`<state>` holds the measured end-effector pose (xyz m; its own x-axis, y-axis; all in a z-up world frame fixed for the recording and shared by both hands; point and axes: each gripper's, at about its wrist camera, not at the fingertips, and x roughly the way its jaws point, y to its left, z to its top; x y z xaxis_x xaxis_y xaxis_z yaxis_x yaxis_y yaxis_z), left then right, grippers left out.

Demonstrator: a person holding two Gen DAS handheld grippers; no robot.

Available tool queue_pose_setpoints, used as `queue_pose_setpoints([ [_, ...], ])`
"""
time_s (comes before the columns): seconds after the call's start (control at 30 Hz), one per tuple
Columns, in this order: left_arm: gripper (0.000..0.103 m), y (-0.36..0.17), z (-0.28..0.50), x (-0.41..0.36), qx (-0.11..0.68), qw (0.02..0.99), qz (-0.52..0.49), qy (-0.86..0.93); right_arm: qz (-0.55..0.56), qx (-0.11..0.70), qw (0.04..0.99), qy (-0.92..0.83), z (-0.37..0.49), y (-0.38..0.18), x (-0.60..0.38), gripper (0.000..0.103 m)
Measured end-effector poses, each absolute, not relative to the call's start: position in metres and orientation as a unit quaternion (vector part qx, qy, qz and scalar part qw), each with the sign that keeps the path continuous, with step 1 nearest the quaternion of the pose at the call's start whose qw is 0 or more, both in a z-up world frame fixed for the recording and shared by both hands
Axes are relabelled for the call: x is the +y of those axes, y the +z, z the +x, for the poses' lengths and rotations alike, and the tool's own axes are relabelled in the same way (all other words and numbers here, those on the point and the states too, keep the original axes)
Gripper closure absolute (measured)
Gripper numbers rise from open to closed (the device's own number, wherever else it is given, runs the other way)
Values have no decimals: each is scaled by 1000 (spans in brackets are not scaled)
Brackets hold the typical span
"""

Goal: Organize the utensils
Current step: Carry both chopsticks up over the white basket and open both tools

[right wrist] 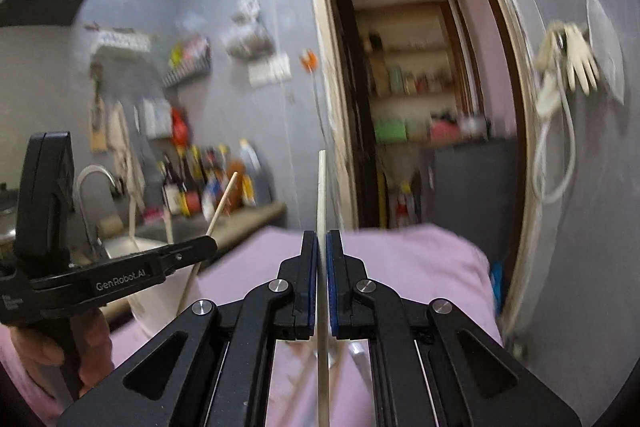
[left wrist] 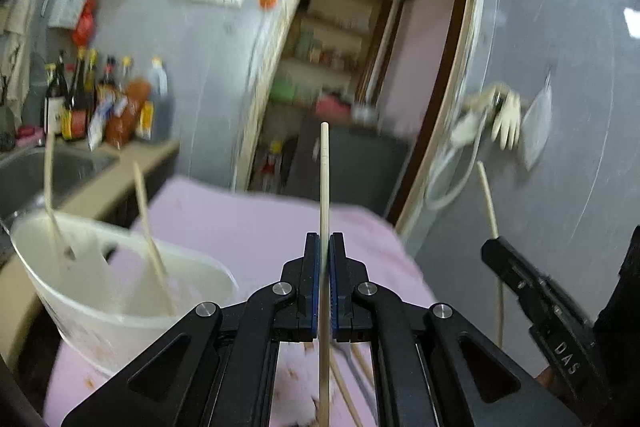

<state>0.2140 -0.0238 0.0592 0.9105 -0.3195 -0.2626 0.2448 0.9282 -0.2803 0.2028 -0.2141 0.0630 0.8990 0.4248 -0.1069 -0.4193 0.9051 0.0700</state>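
The left gripper (left wrist: pixel 324 239) is clamped on one chopstick (left wrist: pixel 324 179) that stands straight up toward 12 o'clock, and the right gripper (right wrist: pixel 321 237) is clamped on another chopstick (right wrist: pixel 321 187) that also points to 12. In the left wrist view the white bucket (left wrist: pixel 80 307) with two sticks already in it sits at about 9 o'clock from the left gripper, on the pink cloth (left wrist: pixel 248 223). I think the left hand is nearer, so its stick likely tips in first.
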Motion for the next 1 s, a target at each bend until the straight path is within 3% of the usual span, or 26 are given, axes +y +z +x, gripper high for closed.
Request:
queue_pose_setpoints([
  [0.5, 101, 125, 206, 127, 10, 981, -182, -68, 116, -51, 941, 314, 223, 107, -110, 100],
  [0.77, 101, 108, 215, 191, -30, 976, -217, -19, 149, -103, 931, 317, 236, 98, -81, 100],
  [1.0, 101, 81, 221, 186, -34, 977, -210, 2, 115, -104, 944, 290, 238, 75, -68, 100],
])
